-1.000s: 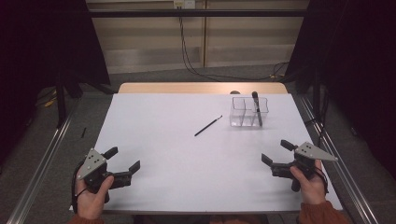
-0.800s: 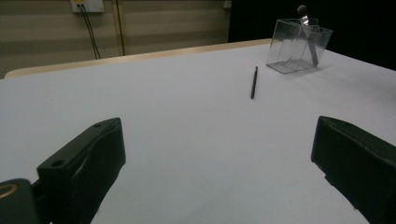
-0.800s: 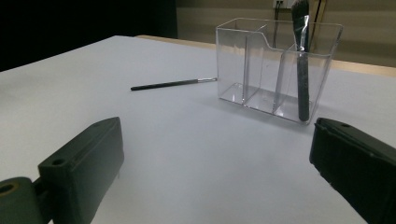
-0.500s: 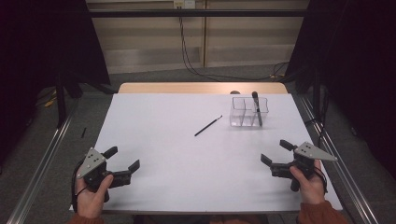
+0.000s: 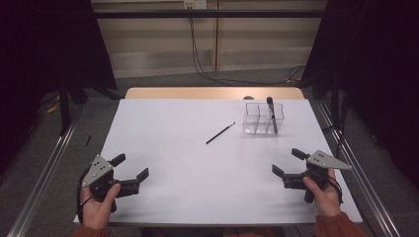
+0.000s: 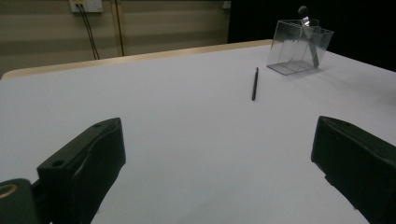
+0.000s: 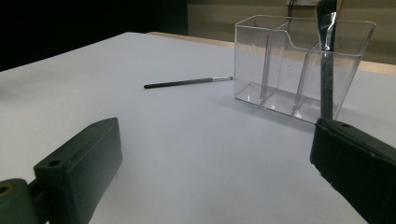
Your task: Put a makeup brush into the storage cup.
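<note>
— Are either of the claws holding anything?
— No. The left gripper (image 5: 132, 168) at lower left and the right gripper (image 5: 286, 161) at lower right both gape empty.
— The thin brush (image 5: 220, 133)?
— Mid-frame, left of the clear organizer (image 5: 257, 120); its tip is probably bristles, too small to tell.

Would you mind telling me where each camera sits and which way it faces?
High view: above the person's side, looking forward and down on the table; left claw and right claw show, open.
Left gripper view: on the left claw, facing the thin brush.
Right gripper view: on the right claw, facing the clear organizer.
All share brush and organizer.
</note>
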`<state>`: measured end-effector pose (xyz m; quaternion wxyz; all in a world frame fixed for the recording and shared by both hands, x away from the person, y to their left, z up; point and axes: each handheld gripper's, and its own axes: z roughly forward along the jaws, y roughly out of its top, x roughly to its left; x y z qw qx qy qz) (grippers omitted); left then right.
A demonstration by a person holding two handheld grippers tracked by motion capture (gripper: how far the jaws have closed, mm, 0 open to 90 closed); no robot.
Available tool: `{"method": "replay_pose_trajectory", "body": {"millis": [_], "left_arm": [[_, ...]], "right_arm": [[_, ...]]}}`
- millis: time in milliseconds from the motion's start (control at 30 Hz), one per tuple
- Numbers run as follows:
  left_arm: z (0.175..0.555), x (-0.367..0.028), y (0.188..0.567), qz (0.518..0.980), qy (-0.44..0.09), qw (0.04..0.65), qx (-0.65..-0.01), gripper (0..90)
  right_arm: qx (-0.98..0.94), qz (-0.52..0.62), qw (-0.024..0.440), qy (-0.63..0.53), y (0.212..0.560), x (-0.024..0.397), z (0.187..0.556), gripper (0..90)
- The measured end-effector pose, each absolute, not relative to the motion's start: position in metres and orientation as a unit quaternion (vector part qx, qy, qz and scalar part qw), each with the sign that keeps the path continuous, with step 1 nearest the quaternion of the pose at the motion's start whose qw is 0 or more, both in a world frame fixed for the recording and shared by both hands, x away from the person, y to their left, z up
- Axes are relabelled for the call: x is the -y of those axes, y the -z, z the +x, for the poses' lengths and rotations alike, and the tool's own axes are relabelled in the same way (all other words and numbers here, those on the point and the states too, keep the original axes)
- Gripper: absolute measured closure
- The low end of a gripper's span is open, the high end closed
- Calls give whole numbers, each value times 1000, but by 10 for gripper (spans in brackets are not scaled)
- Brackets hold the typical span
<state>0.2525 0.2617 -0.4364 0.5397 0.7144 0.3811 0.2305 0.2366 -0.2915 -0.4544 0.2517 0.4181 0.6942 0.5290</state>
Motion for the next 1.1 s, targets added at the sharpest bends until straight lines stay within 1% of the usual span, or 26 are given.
{"method": "replay_pose_trajectory", "body": {"millis": [167,333,467,667,1100], "left_arm": [[252,-263,436,713,-233,540,-382,25],[253,-264,436,714,-235,538,-381,25],[253,-264,436,715,-235,539,-379,25],[252,-264,436,714,-234,540,-378,25],[253,-264,436,714,-234,540,-379,25]], "right_arm": [[-700,405,253,-531,450,283,244,19],[-707,390,243,-538,445,270,252,18],[-713,379,232,-542,440,259,263,17],[-718,361,229,-549,432,241,279,17],[-738,341,215,-542,432,209,311,22]]}}
